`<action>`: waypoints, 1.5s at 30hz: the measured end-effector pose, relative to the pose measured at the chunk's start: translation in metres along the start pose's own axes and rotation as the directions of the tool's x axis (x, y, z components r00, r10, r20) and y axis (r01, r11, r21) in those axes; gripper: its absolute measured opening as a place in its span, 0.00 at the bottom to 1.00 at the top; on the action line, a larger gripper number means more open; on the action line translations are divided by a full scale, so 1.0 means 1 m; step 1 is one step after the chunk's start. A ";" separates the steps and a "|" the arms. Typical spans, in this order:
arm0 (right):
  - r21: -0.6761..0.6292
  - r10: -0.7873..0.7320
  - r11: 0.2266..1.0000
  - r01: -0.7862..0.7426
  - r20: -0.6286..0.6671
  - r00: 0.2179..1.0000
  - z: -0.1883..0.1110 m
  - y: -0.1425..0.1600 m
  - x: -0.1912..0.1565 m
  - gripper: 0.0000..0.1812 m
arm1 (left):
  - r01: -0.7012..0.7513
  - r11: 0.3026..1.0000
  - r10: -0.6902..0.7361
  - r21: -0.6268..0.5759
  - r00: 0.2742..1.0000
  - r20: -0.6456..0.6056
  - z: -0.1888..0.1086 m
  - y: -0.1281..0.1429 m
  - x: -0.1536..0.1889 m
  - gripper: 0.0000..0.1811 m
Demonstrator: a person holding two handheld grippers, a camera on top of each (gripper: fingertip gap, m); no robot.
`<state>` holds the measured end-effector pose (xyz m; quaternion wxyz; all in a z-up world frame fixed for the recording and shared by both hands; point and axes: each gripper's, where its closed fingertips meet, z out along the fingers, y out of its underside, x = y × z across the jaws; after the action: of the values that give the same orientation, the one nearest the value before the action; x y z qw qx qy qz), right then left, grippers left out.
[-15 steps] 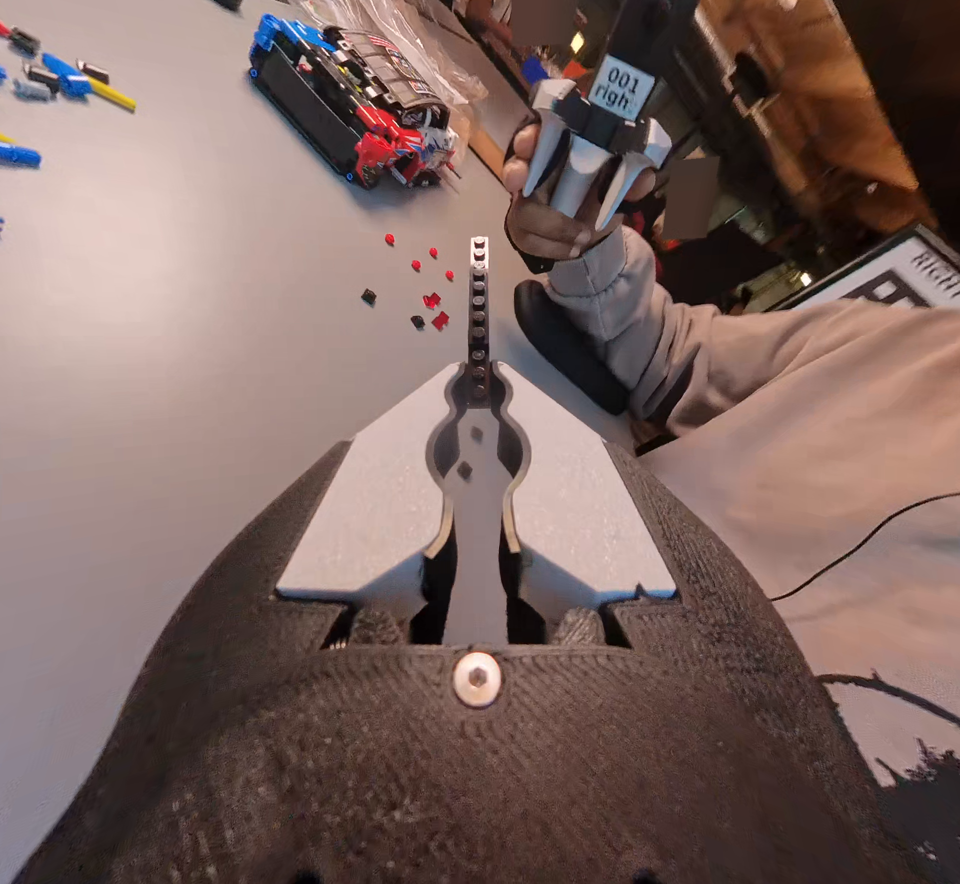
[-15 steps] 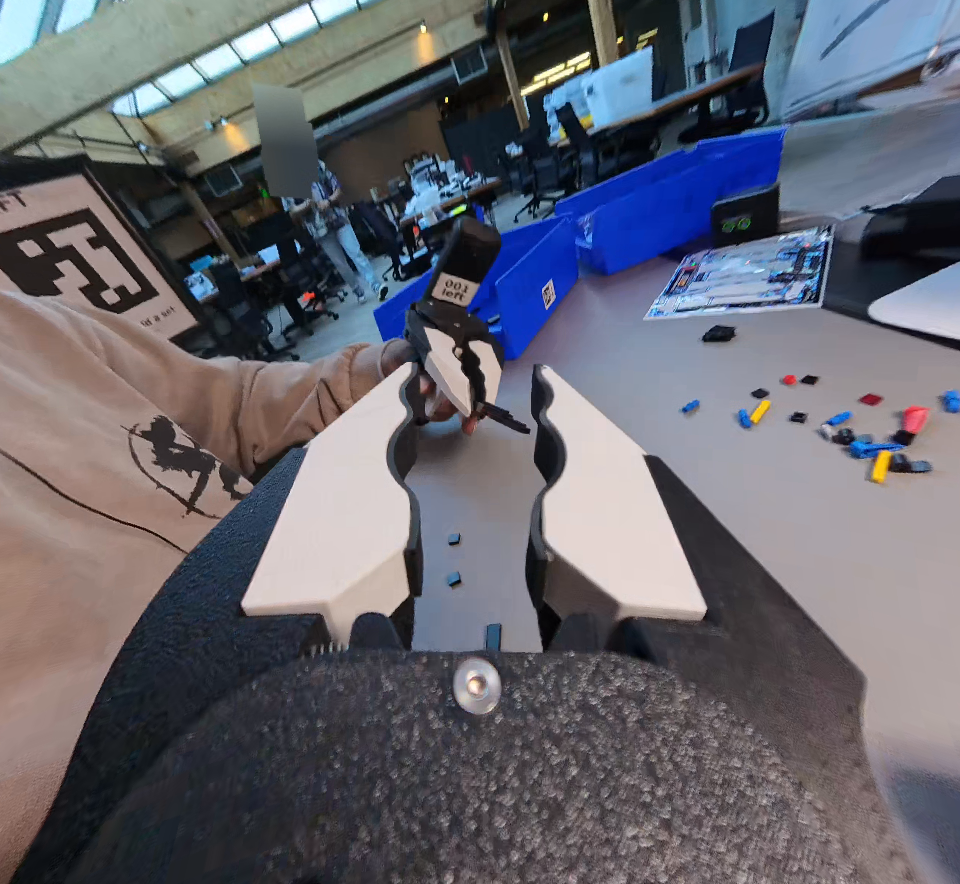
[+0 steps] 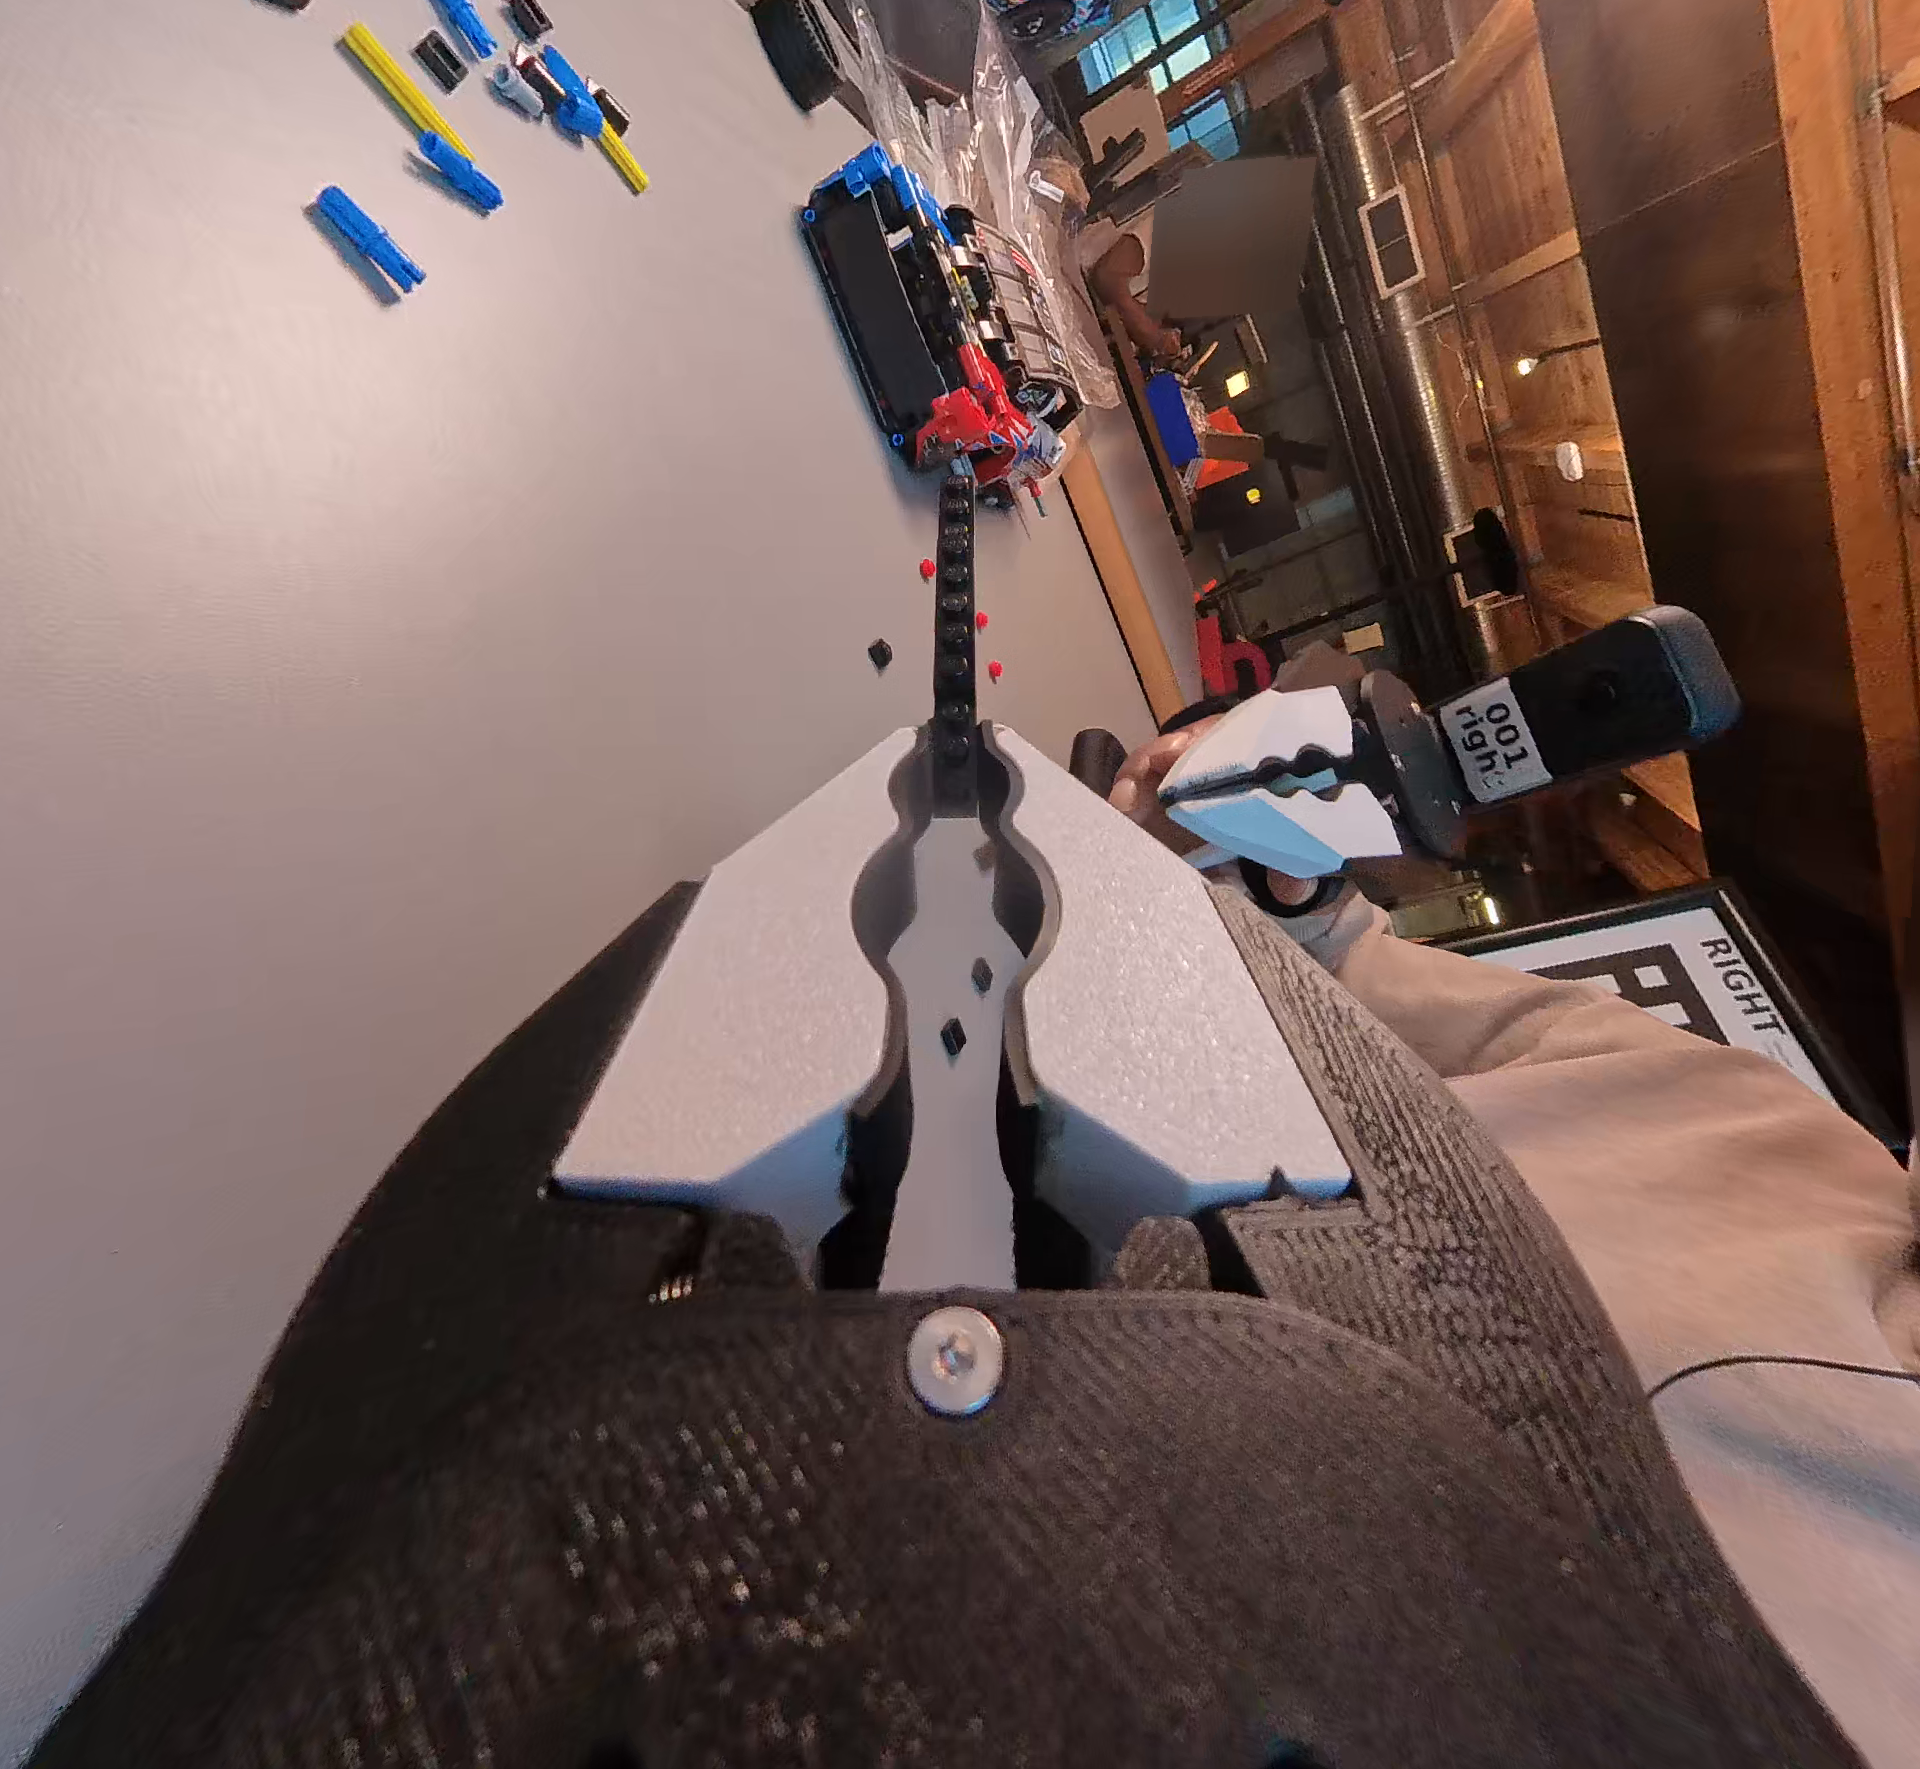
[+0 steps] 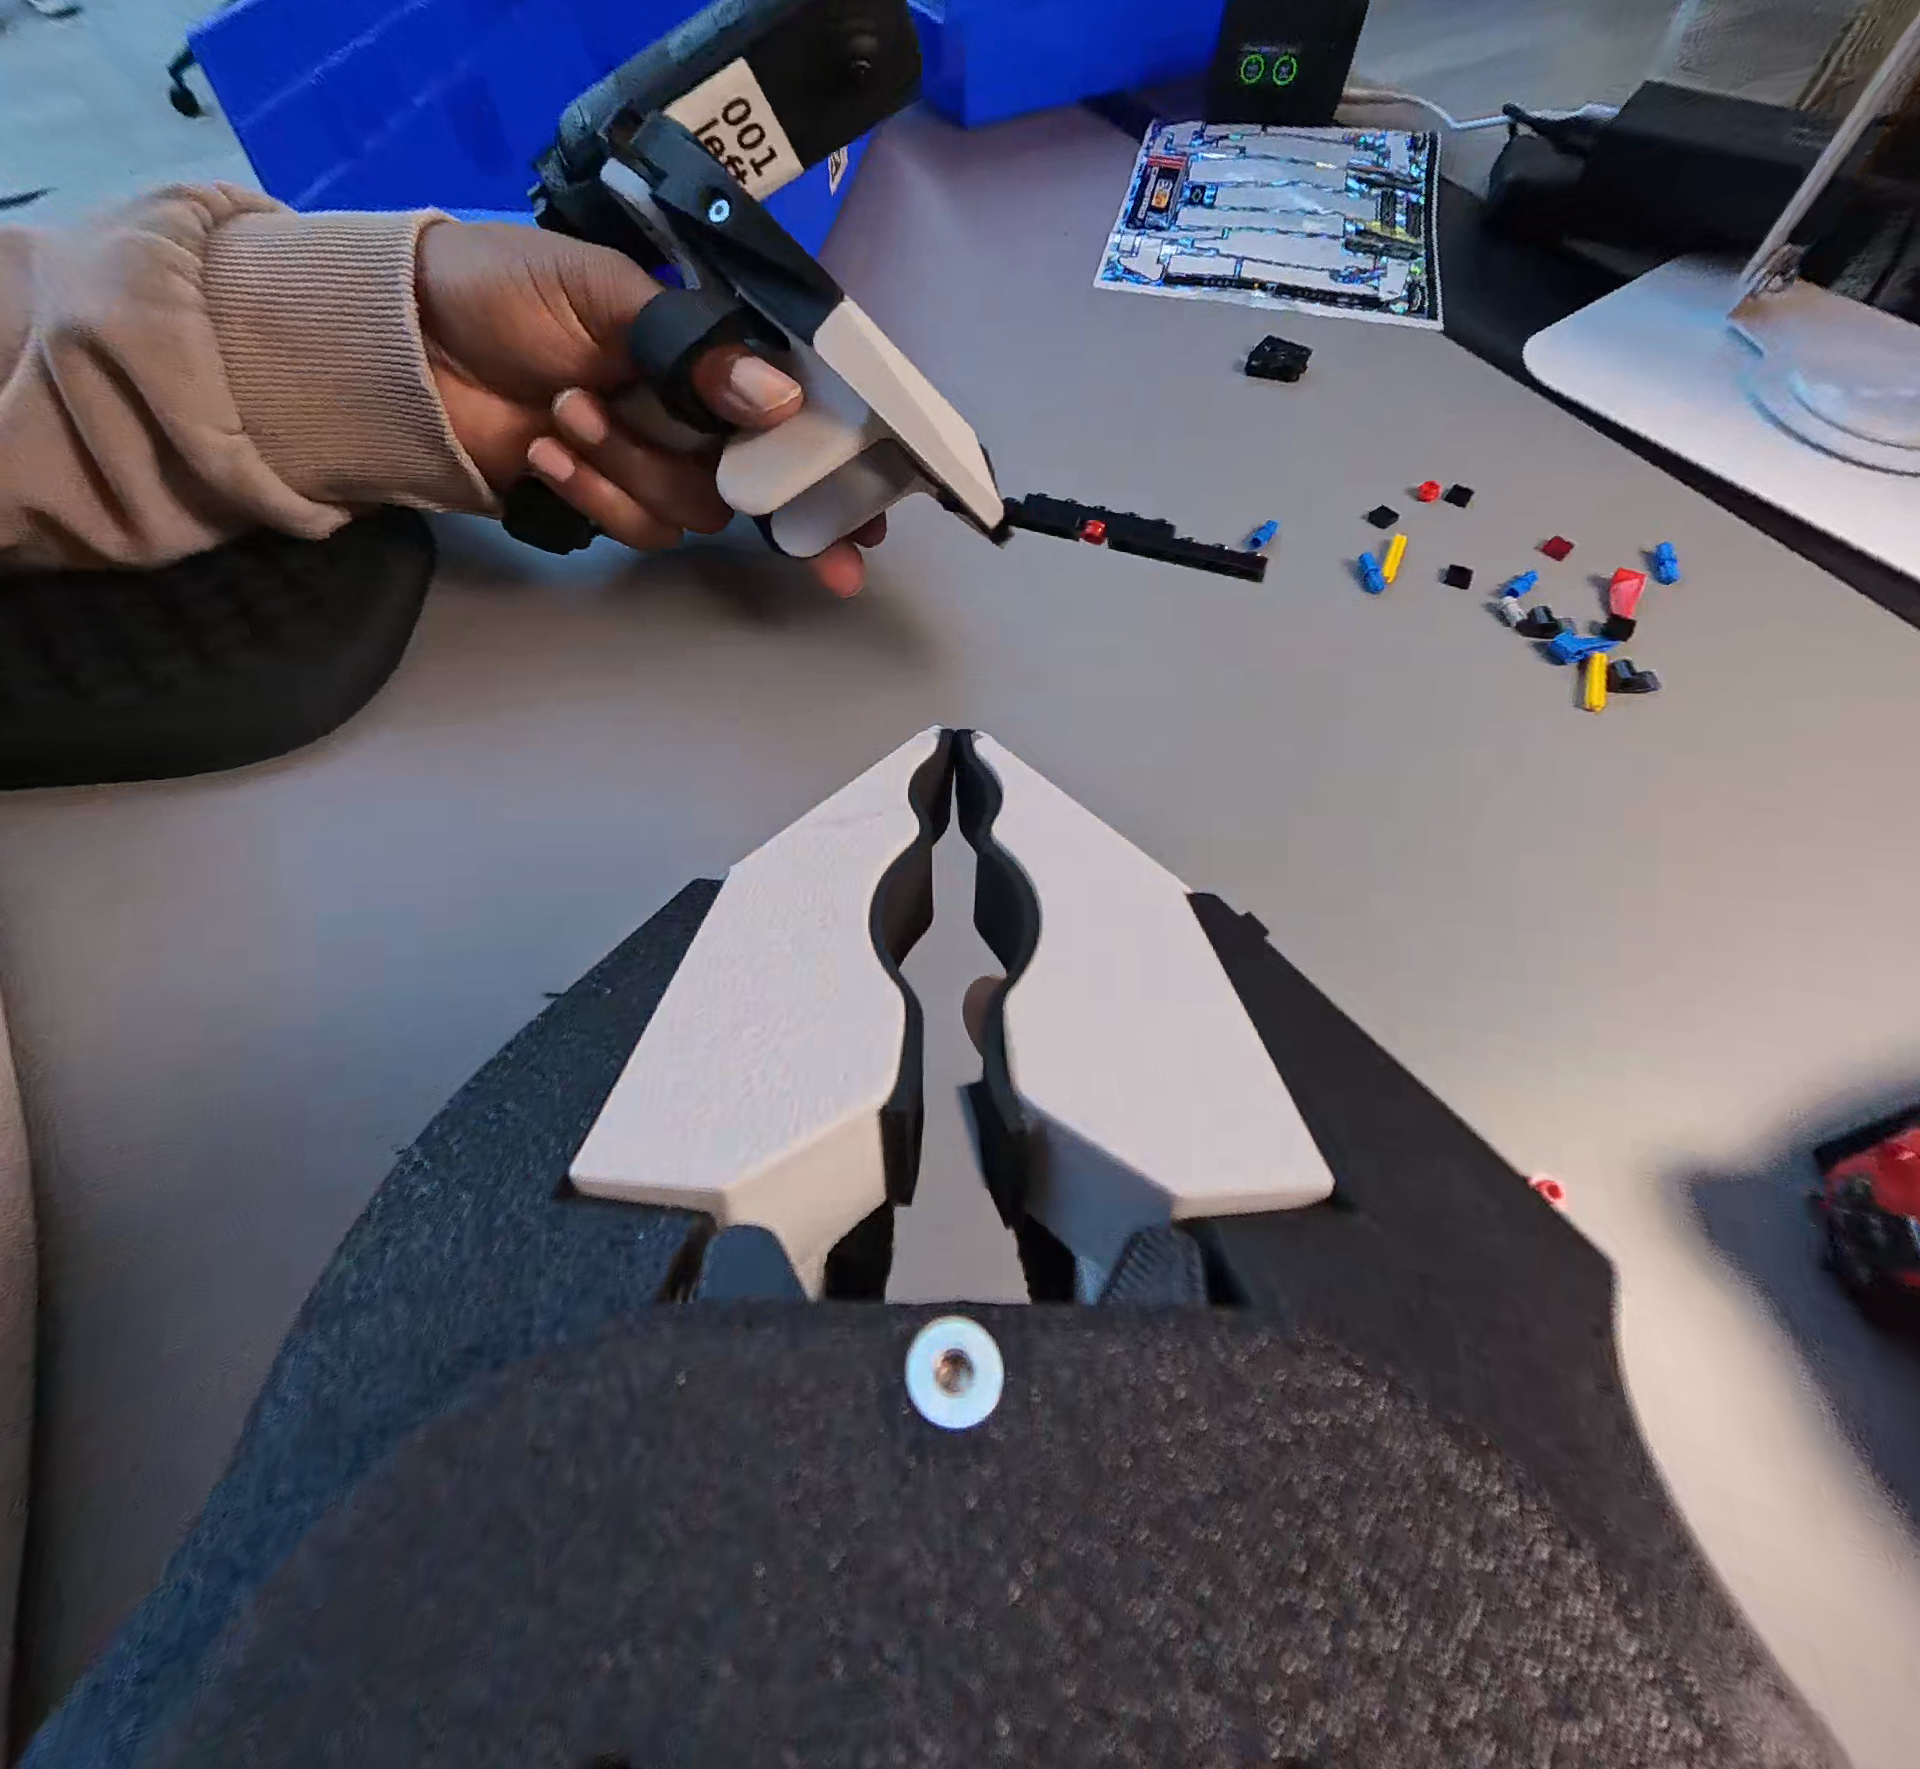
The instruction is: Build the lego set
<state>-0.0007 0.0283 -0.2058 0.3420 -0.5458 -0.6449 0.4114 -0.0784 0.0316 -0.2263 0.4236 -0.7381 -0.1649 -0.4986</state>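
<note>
My left gripper [image 3: 954, 745] is shut on one end of a long black studded beam [image 3: 956, 618], held above the grey table [image 3: 416, 576]. The beam points toward the partly built black, red and blue Lego car [image 3: 925, 348]. In the right wrist view the left gripper [image 4: 992, 519] holds the beam [image 4: 1153, 543] level, with a small red piece [image 4: 1091, 530] on it. My right gripper [image 4: 954, 737] is shut with nothing visible between its tips, low over the table. It also shows in the left wrist view [image 3: 1174, 797], to the right of the beam.
Loose blue, yellow, red and black parts [image 4: 1558, 597] lie ahead on the right. An instruction booklet [image 4: 1273, 213], blue bins [image 4: 520, 5] and a black device [image 4: 1288, 46] stand behind. A black pad [image 4: 187, 649] lies at left. Tiny red and black pieces [image 3: 880, 652] lie near the car. Tip to tip, the grippers are about 9 centimeters apart.
My right gripper has shut and tipped down toward the table. My left gripper has turned with the beam, which now points at the car.
</note>
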 end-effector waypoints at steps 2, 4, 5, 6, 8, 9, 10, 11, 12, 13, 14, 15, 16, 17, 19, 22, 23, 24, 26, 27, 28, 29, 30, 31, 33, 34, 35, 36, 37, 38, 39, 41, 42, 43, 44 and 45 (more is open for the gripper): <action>-0.007 -0.014 1.000 0.014 -0.020 1.000 0.003 0.002 -0.004 0.00 | -0.024 1.000 0.024 0.001 0.999 0.028 0.002 0.000 -0.002 0.03; 0.001 -0.015 1.000 0.015 -0.034 0.999 0.003 0.002 -0.004 0.00 | -0.123 0.992 0.125 -0.027 0.988 0.093 0.003 0.002 -0.007 0.03; -0.004 -0.021 1.000 0.021 -0.046 0.999 0.002 0.003 -0.001 0.00 | -0.208 0.976 0.215 -0.062 0.967 0.137 0.003 0.004 -0.010 0.03; -0.008 -0.034 0.999 0.033 -0.068 0.997 0.002 0.005 0.003 0.00 | -0.300 0.947 0.318 -0.116 0.929 0.192 0.003 0.005 -0.017 0.03; -0.005 -0.052 0.999 0.052 -0.103 0.993 0.000 0.007 0.011 0.01 | -0.504 0.831 0.552 -0.235 0.799 0.238 0.001 0.007 -0.025 0.03; -0.001 -0.048 0.999 0.048 -0.109 0.993 0.000 0.007 0.013 0.02 | -0.576 0.763 0.641 -0.293 0.731 0.235 0.000 0.009 -0.027 0.03; 0.001 -0.045 0.999 0.045 -0.112 0.993 -0.001 0.008 0.015 0.03 | -0.622 0.706 0.702 -0.339 0.677 0.222 -0.001 0.011 -0.028 0.03; 0.003 -0.046 0.999 0.047 -0.117 0.992 -0.001 0.008 0.017 0.04 | -0.658 0.656 0.746 -0.370 0.641 0.181 -0.001 0.015 -0.026 0.03; 0.003 -0.049 0.999 0.050 -0.124 0.991 -0.001 0.009 0.019 0.05 | -0.672 0.625 0.769 -0.397 0.617 0.166 -0.001 0.017 -0.028 0.03; 0.003 -0.052 0.999 0.052 -0.124 0.991 -0.002 0.010 0.020 0.05 | -0.679 0.598 0.788 -0.426 0.596 0.156 -0.003 0.020 -0.031 0.03; -0.002 -0.052 0.999 0.052 -0.123 0.991 -0.001 0.011 0.020 0.05 | -0.686 0.570 0.802 -0.453 0.584 0.126 -0.003 0.025 -0.033 0.03; -0.011 -0.050 0.999 0.049 -0.119 0.992 -0.001 0.013 0.020 0.06 | -0.690 0.552 0.814 -0.468 0.569 0.121 -0.004 0.026 -0.037 0.03; -0.023 -0.049 0.999 0.046 -0.109 0.993 0.001 0.016 0.018 0.07 | -0.690 0.538 0.822 -0.484 0.557 0.120 -0.004 0.027 -0.041 0.03; -0.030 -0.044 0.999 0.041 -0.098 0.994 0.002 0.018 0.017 0.07 | -0.688 0.528 0.824 -0.497 0.556 0.106 -0.004 0.030 -0.042 0.03; -0.034 -0.034 0.999 0.031 -0.085 0.996 0.004 0.020 0.015 0.07 | -0.694 0.516 0.834 -0.502 0.542 0.108 -0.004 0.029 -0.043 0.03; -0.031 -0.023 0.999 0.020 -0.075 0.997 0.005 0.021 0.014 0.07 | -0.705 0.478 0.861 -0.524 0.495 0.119 -0.006 0.027 -0.048 0.03; -0.027 -0.014 1.000 0.012 -0.069 0.998 0.005 0.021 0.014 0.07 | -0.711 0.468 0.868 -0.524 0.481 0.123 -0.006 0.026 -0.049 0.03; -0.023 -0.003 1.000 0.002 -0.064 0.998 0.005 0.020 0.014 0.07 | -0.716 0.463 0.871 -0.522 0.475 0.122 -0.007 0.026 -0.049 0.04; -0.010 0.013 1.000 -0.014 -0.053 0.999 0.006 0.019 0.015 0.07 | -0.722 0.465 0.876 -0.512 0.460 0.148 -0.008 0.023 -0.050 0.11; -0.004 0.020 1.000 -0.020 -0.048 0.999 0.006 0.019 0.015 0.07 | -0.730 0.470 0.877 -0.496 0.448 0.172 -0.008 0.019 -0.049 0.15; 0.003 0.024 1.000 -0.024 -0.045 0.999 0.006 0.018 0.015 0.07 | -0.743 0.479 0.876 -0.467 0.438 0.203 -0.009 0.013 -0.047 0.17; 0.010 0.027 1.000 -0.027 -0.044 0.999 0.006 0.018 0.016 0.07 | -0.761 0.488 0.873 -0.428 0.426 0.239 -0.009 0.006 -0.043 0.17; 0.020 0.029 0.999 -0.028 -0.044 0.999 0.005 0.016 0.016 0.07 | -0.783 0.494 0.867 -0.377 0.412 0.279 -0.010 -0.001 -0.037 0.18; 0.033 0.029 0.999 -0.027 -0.043 0.999 0.005 0.015 0.017 0.07 | -0.806 0.496 0.860 -0.324 0.405 0.310 -0.011 -0.006 -0.029 0.18; 0.064 0.028 0.998 -0.025 -0.050 0.998 0.004 0.010 0.020 0.07 | -0.839 0.484 0.850 -0.247 0.385 0.359 -0.013 -0.012 -0.017 0.19; 0.079 0.029 0.997 -0.024 -0.057 0.998 0.003 0.008 0.021 0.07 | -0.854 0.470 0.849 -0.222 0.368 0.380 -0.014 -0.014 -0.011 0.20; 0.097 0.030 0.995 -0.024 -0.064 0.998 0.002 0.006 0.024 0.08 | -0.870 0.450 0.850 -0.202 0.349 0.394 -0.015 -0.015 -0.005 0.21; 0.114 0.031 0.993 -0.023 -0.071 0.997 0.001 0.004 0.026 0.08 | -0.884 0.430 0.852 -0.184 0.329 0.408 -0.016 -0.017 0.000 0.20; 0.130 0.033 0.991 -0.022 -0.080 0.996 0.000 0.002 0.028 0.08 | -0.894 0.416 0.850 -0.167 0.317 0.421 -0.016 -0.019 0.006 0.20; 0.147 0.034 0.989 -0.020 -0.091 0.995 -0.002 -0.001 0.031 0.08 | -0.900 0.410 0.846 -0.146 0.315 0.431 -0.017 -0.020 0.011 0.20; 0.163 0.035 0.986 -0.018 -0.102 0.994 -0.003 -0.002 0.034 0.08 | -0.904 0.410 0.838 -0.121 0.321 0.441 -0.018 -0.021 0.016 0.20; 0.195 0.040 0.981 -0.015 -0.122 0.992 -0.006 -0.006 0.039 0.08 | -0.911 0.405 0.824 -0.080 0.325 0.463 -0.021 -0.024 0.025 0.19; 0.212 0.044 0.977 -0.015 -0.132 0.990 -0.008 -0.008 0.042 0.08 | -0.915 0.398 0.818 -0.065 0.322 0.477 -0.023 -0.026 0.028 0.19; 0.229 0.048 0.973 -0.014 -0.142 0.989 -0.010 -0.010 0.044 0.08 | -0.918 0.394 0.810 -0.051 0.320 0.491 -0.025 -0.028 0.031 0.19; 0.243 0.051 0.970 -0.013 -0.151 0.987 -0.011 -0.012 0.047 0.08 | -0.919 0.392 0.804 -0.040 0.321 0.500 -0.026 -0.029 0.033 0.18; 0.253 0.054 0.967 -0.012 -0.158 0.986 -0.012 -0.013 0.049 0.08 | -0.920 0.391 0.799 -0.030 0.322 0.508 -0.028 -0.030 0.034 0.18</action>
<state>-0.0035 0.0777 -0.1894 0.4534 -0.5406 -0.5481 0.4493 -0.1000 0.0216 -0.1786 0.6677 -0.7374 0.1001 0.0171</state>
